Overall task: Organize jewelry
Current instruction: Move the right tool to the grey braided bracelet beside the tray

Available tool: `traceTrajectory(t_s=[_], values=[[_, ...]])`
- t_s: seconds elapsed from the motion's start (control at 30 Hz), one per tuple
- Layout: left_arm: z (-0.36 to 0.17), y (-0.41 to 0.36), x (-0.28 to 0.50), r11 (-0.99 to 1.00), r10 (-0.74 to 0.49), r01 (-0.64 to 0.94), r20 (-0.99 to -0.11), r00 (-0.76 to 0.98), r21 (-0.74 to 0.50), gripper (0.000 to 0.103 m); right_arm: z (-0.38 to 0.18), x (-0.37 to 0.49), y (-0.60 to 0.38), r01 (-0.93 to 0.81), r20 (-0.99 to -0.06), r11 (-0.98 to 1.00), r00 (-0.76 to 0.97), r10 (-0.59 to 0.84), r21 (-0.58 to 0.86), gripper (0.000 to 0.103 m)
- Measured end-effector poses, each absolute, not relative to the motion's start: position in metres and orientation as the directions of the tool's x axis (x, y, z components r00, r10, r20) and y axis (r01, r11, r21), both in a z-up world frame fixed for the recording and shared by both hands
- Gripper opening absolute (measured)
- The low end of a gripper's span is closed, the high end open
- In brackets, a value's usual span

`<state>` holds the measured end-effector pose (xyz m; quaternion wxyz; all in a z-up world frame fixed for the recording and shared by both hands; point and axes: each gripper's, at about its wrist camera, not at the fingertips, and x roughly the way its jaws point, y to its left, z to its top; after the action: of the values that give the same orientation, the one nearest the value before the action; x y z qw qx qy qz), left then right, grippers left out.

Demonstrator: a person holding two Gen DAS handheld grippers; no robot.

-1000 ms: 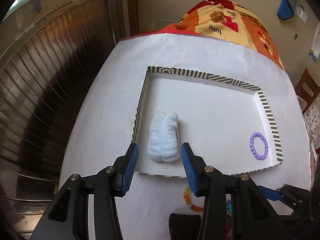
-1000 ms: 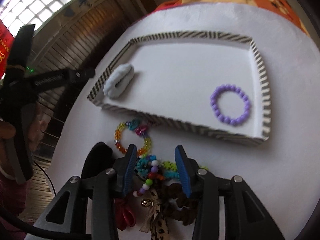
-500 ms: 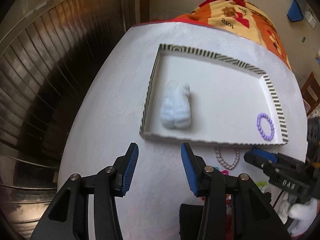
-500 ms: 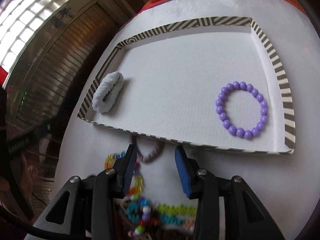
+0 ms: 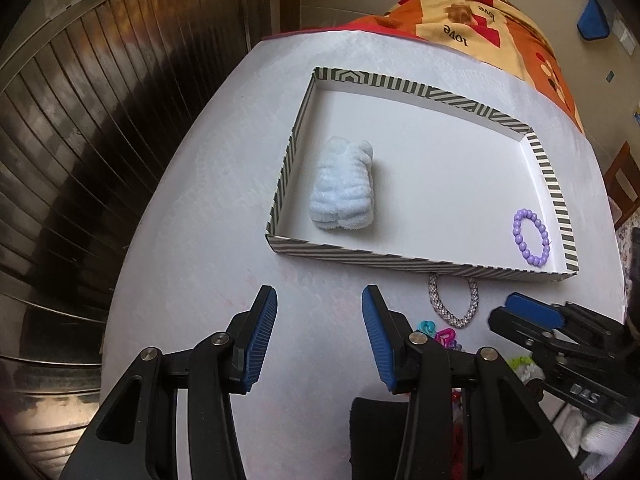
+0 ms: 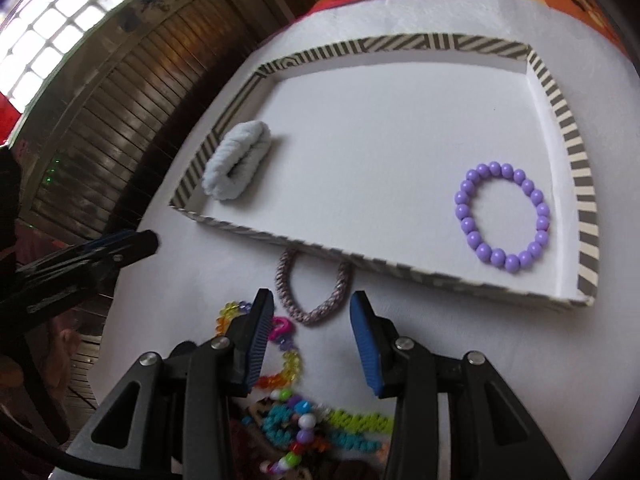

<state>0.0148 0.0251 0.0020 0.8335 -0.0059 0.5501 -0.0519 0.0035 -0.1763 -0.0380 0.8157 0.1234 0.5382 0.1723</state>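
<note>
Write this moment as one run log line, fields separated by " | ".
left gripper: open, empty | right gripper: open, before braided bracelet | tray: blue scrunchie, purple bead bracelet | pile: outside tray

A purple bead bracelet (image 6: pixel 502 215) and a pale blue scrunchie (image 6: pixel 236 165) are seen lying flat inside the striped tray (image 6: pixel 582 184). A braided bracelet (image 6: pixel 312 289) is seen at lower centre, touching the tray's near wall.

Tray (image 6: pixel 581 184): white floor, grey-and-cream striped rim. Hair tie (image 6: pixel 237 164): pale blue. Bead bracelet (image 6: pixel 503 216): lilac. Braided bracelet (image 6: pixel 312 292): speckled grey-mauve. Desk (image 5: pixel 208 240): white. Blanket (image 5: pixel 472 20): orange, red, cream. Gripper pads (image 5: pixel 262 340): blue, ribbed, on black arms.
</note>
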Motion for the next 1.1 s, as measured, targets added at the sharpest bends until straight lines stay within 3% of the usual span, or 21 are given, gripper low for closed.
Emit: traceTrajectory(t_s=[0.47,1.1], values=[[0.01,0.017,0.003,0.993,-0.094,0.104,-0.909,0.407,-0.056,0.023,-0.002,-0.026,-0.176,-0.135,-0.816,0.928,0.444,0.371,0.348,0.048],[0.0,0.029,-0.009,0.988,-0.151,0.081,-0.923,0.354,-0.131,0.023,-0.014,-0.032,-0.174,-0.149,-0.848,0.956,0.44,0.294,0.254,0.047]])
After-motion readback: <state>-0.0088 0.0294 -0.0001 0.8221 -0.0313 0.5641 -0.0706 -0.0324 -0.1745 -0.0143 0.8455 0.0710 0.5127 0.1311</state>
